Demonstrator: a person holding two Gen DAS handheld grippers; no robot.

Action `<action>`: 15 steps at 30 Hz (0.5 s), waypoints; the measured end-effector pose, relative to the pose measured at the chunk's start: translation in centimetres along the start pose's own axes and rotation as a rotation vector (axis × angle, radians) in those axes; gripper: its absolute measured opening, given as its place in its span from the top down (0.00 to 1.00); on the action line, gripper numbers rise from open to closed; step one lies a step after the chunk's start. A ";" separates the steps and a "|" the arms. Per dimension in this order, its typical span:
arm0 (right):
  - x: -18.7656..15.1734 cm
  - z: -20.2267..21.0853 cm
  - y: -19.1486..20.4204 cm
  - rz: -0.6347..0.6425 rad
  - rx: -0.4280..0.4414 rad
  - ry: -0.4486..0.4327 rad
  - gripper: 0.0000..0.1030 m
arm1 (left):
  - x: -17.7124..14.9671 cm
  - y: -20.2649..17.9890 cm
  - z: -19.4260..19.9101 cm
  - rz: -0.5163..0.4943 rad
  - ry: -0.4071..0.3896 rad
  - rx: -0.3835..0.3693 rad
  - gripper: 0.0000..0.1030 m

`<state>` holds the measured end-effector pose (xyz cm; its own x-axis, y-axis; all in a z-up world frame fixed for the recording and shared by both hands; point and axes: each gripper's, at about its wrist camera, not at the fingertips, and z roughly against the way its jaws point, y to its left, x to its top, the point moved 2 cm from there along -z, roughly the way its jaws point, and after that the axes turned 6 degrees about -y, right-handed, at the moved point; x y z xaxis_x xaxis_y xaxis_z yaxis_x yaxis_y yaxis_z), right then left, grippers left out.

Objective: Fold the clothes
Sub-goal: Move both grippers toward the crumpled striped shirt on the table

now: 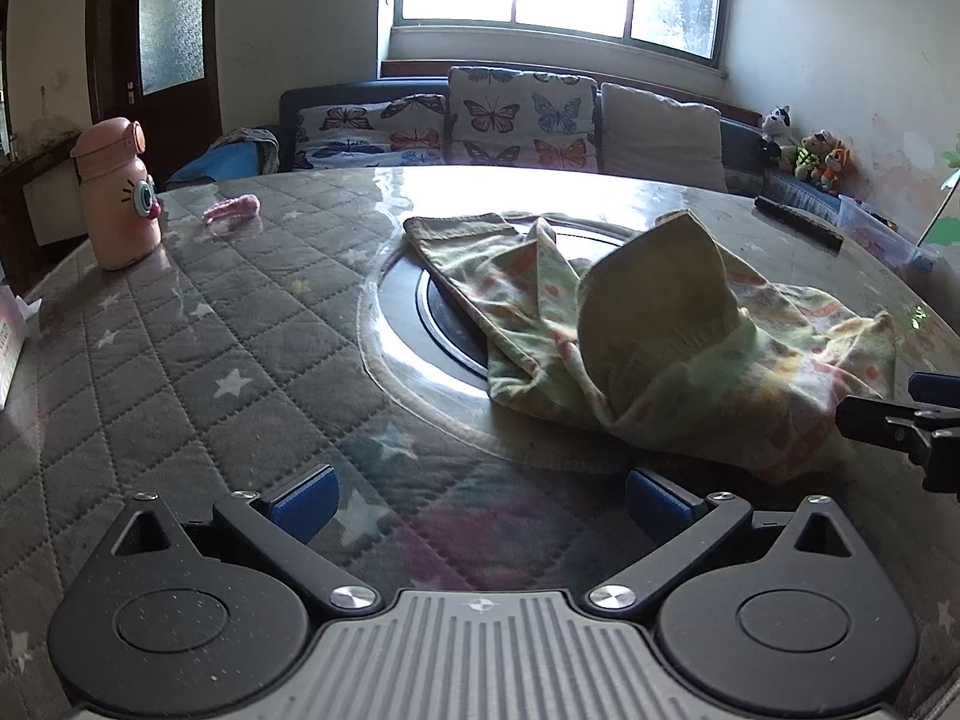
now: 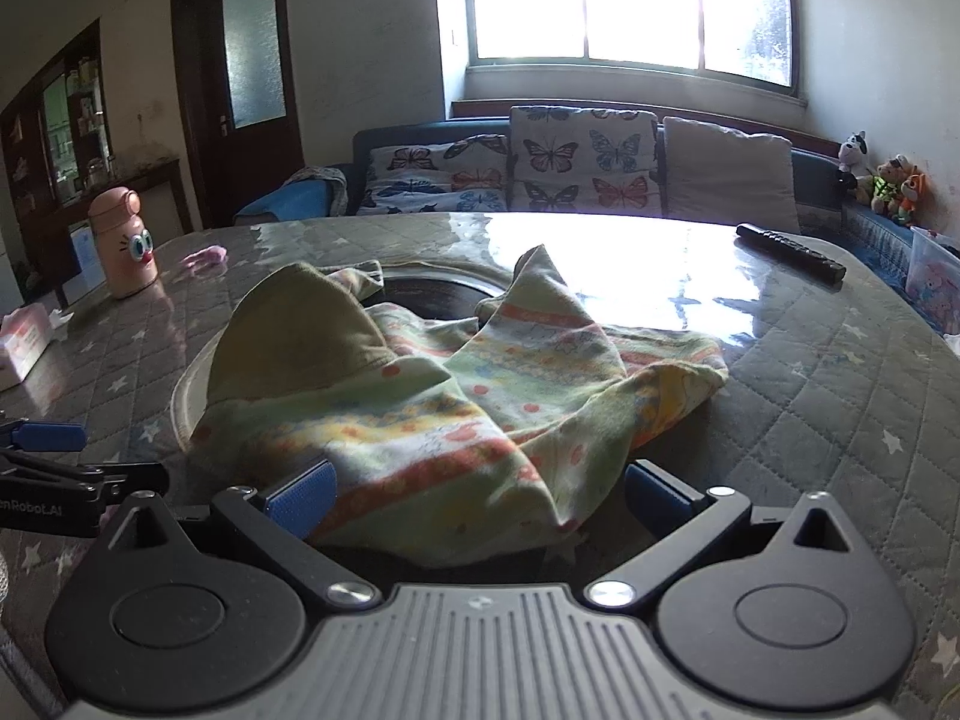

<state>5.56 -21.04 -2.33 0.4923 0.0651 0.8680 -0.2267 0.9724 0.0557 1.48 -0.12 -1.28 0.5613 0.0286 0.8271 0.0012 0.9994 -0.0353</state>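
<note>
Bright daylight pours through a wide window [image 2: 630, 6] above a dark sofa [image 2: 420, 144] with butterfly cushions [image 2: 582, 159], beside a dark wooden door [image 2: 240, 78] in pale walls.

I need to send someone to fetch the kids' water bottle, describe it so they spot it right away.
Start at the round quilted table in front of the butterfly-cushion sofa. At its far left edge stands the bottle, upright, beyond the crumpled garment. It alone is peach-pink, with a cartoon face.
</note>
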 end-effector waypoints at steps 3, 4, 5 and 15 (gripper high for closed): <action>-0.5 0.3 -0.1 -0.014 -0.004 -0.001 0.00 | -0.2 -0.4 0.2 -0.005 0.004 -0.006 0.00; -1.1 0.4 0.2 -0.019 -0.006 -0.002 0.00 | -0.2 -0.6 0.3 -0.007 0.006 -0.009 0.00; -1.3 0.6 0.2 -0.024 -0.008 -0.002 0.00 | -0.3 -0.7 0.4 -0.009 0.007 -0.011 0.00; -2.6 1.8 -0.1 -0.012 0.030 0.044 0.00 | -0.8 -2.2 1.1 -0.027 0.022 -0.032 0.00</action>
<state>2.76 -21.70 -3.73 0.5317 0.0639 0.8445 -0.2454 0.9660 0.0814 0.09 -2.36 -1.22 0.5784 0.0006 0.8157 0.0431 0.9986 -0.0313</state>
